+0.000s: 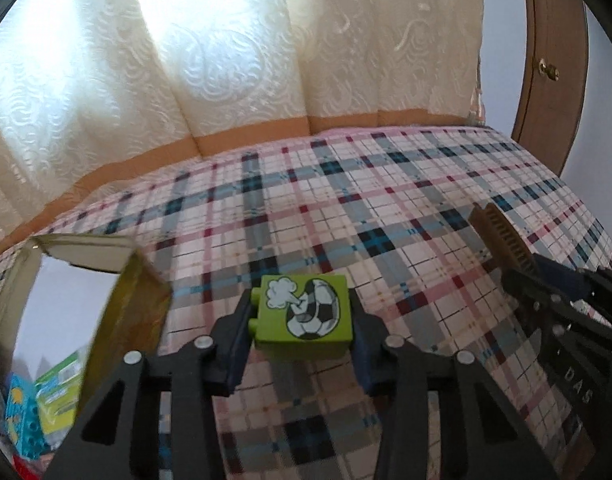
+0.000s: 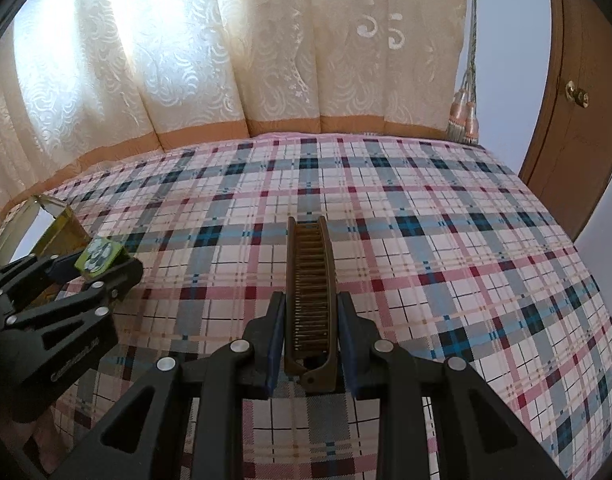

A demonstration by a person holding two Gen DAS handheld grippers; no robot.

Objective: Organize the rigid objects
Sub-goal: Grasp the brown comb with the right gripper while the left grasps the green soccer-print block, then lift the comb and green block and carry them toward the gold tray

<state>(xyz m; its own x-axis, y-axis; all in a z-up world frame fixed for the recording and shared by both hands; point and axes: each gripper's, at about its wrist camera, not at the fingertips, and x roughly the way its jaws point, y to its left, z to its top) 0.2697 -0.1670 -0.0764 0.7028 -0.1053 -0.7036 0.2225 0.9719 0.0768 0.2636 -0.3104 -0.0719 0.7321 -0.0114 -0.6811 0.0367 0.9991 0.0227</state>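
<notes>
The box (image 1: 118,312) runs off the lower left edge, its colourful contents (image 1: 34,400) blurred; the comb's (image 1: 502,240) near end hides behind the right gripper (image 1: 546,280).

**Where things sit**

We see the block (image 1: 304,314) between the left tongs (image 1: 302,344) above the bed (image 1: 346,200), the open box (image 1: 106,280) to its left, the comb (image 2: 311,292) in the right tongs (image 2: 311,344) to its right, curtain (image 1: 206,60) behind.

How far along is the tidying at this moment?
Partly done: the cardboard box at left already holds colourful toys. In hand: the left gripper clamps a green toy block, the right gripper a brown folding comb, both above the plaid bedspread. Left: placing both.
</notes>
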